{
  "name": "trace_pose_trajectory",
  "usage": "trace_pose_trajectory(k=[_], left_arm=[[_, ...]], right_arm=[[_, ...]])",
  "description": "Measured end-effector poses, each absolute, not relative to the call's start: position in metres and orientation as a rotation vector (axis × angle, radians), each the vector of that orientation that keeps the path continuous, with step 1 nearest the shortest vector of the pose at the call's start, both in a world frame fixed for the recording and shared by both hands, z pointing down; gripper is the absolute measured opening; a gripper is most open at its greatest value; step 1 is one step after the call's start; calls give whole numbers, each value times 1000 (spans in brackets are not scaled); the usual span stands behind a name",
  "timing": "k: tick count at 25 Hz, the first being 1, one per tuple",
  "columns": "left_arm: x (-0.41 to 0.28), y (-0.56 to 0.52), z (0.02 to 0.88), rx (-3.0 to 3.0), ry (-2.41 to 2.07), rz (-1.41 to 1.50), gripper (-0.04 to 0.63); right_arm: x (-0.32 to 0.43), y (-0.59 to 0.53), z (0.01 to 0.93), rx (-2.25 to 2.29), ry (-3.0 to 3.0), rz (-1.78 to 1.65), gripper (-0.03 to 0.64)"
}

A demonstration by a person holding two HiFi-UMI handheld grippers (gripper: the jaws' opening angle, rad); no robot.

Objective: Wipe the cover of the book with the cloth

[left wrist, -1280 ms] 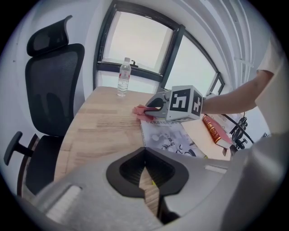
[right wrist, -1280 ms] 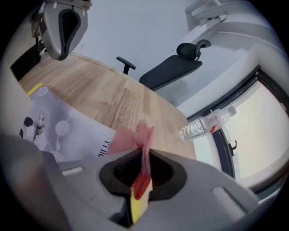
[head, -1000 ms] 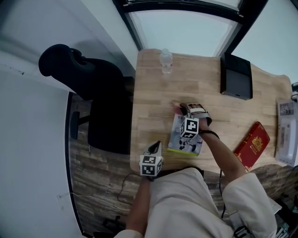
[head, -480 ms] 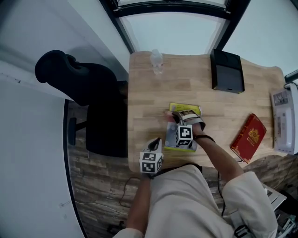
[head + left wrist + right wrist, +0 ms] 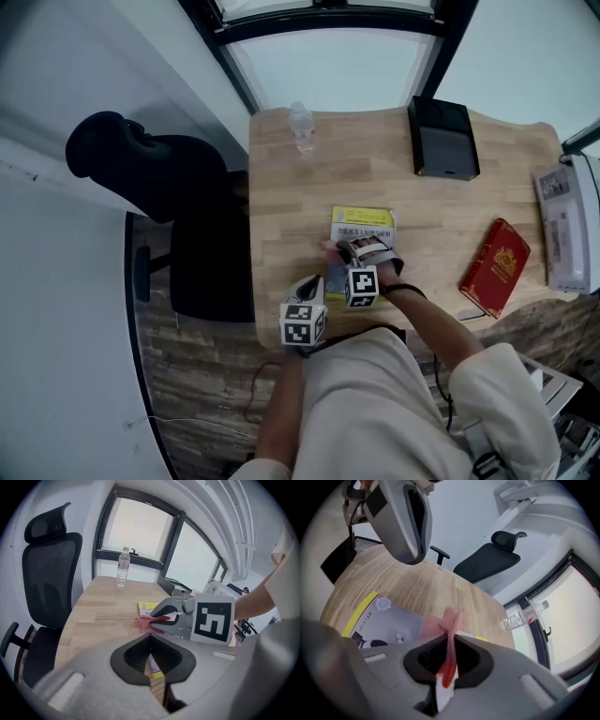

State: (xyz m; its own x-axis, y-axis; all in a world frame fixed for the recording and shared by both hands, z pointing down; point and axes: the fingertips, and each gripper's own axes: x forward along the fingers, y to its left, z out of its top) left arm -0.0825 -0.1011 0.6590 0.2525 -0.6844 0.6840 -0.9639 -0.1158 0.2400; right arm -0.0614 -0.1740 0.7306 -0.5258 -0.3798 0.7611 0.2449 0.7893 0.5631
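Observation:
A book [image 5: 367,227] with a yellow top band and grey cover lies flat on the wooden table [image 5: 291,197]. My right gripper [image 5: 341,251] is shut on a pink cloth [image 5: 330,251] and presses it on the book's left part. In the right gripper view the cloth [image 5: 440,623] hangs from the right gripper [image 5: 451,639] onto the cover [image 5: 384,620]. My left gripper [image 5: 312,285] hovers at the table's near edge, just left of the book, with its jaws together and nothing held. In the left gripper view the left gripper [image 5: 151,641] faces the right gripper [image 5: 157,618] and the cloth [image 5: 143,622].
A water bottle [image 5: 301,127] stands at the far left corner. A black device [image 5: 442,139] sits at the far edge, a red book [image 5: 494,267] at the right, a white machine [image 5: 562,225] beyond it. A black office chair [image 5: 169,197] stands left of the table.
My right gripper has drawn the cloth from the book's far end toward me along the cover. The left gripper has stayed at the table's near edge.

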Motion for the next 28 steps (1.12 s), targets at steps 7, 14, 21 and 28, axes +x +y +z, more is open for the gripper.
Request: trace_pose_trajectory(k=[7,14,21,28], left_arm=[[-93,-96,658,1840,-1526,531,6],[-97,-91,660,1830,-1537,521,6],[-93,-89,663,1829,-1528,533,6],[-82,-93,665,1848,-1504,541,6]], right_arm=[[-59,-135,732,51,-1996,-775,26],[-54,-91,730,-13,-2039,-726,26],[-39,-56,732,-54,-2084,-702,26],[-18,-55,731,-31,-2051,-769,26]])
